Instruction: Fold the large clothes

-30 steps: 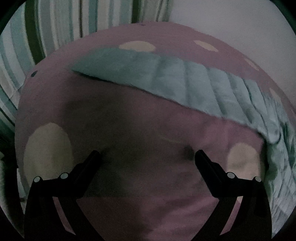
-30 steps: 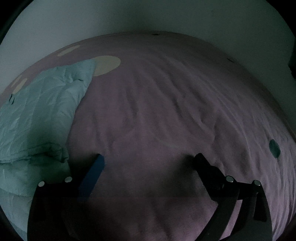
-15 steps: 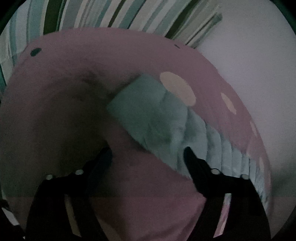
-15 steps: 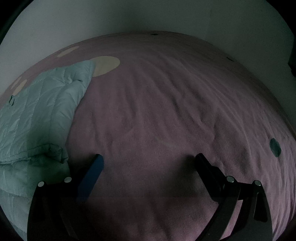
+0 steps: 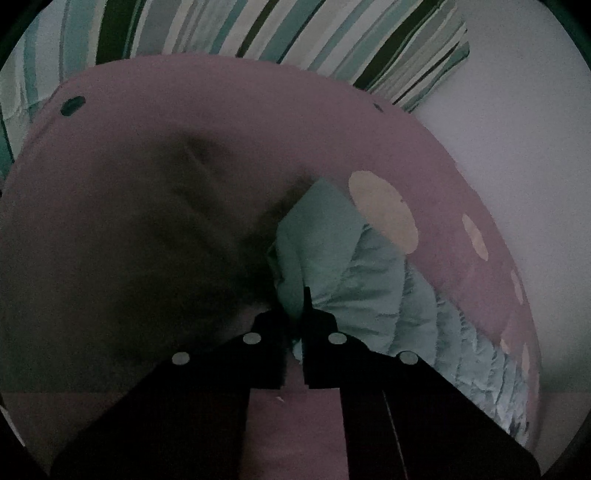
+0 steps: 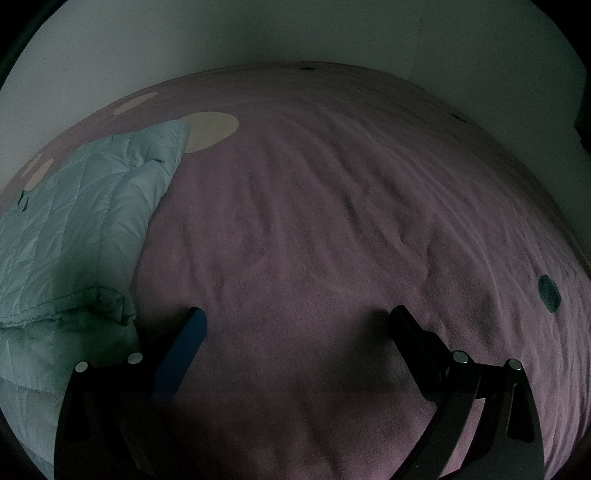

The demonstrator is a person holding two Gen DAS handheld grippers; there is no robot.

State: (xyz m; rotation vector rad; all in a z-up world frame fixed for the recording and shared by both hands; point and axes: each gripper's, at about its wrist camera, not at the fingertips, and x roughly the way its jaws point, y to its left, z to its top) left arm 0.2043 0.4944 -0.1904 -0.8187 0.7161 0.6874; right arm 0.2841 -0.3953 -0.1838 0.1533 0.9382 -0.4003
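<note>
A pale teal quilted jacket (image 5: pixel 354 280) lies on a pink bed cover (image 5: pixel 147 221) with cream dots. In the left wrist view my left gripper (image 5: pixel 297 314) is shut on a bunched edge of the jacket, the fabric puckering between the pads. The rest of the garment trails off to the lower right. In the right wrist view the same jacket (image 6: pixel 81 221) lies at the left, folded over on itself. My right gripper (image 6: pixel 295 321) stands open just above the bare pink cover (image 6: pixel 332 221), its left finger (image 6: pixel 184 339) close beside the jacket's hem, nothing between the fingers.
A striped teal, white and dark pillow (image 5: pixel 258 29) lies at the head of the bed. A pale wall (image 6: pixel 295 33) runs along the far edge of the bed. Small dark teal dots (image 6: pixel 549 293) mark the cover.
My left gripper swept across the bed to the jacket's end, rolled, and closed from wide open onto the fabric edge. The right gripper stayed still and open.
</note>
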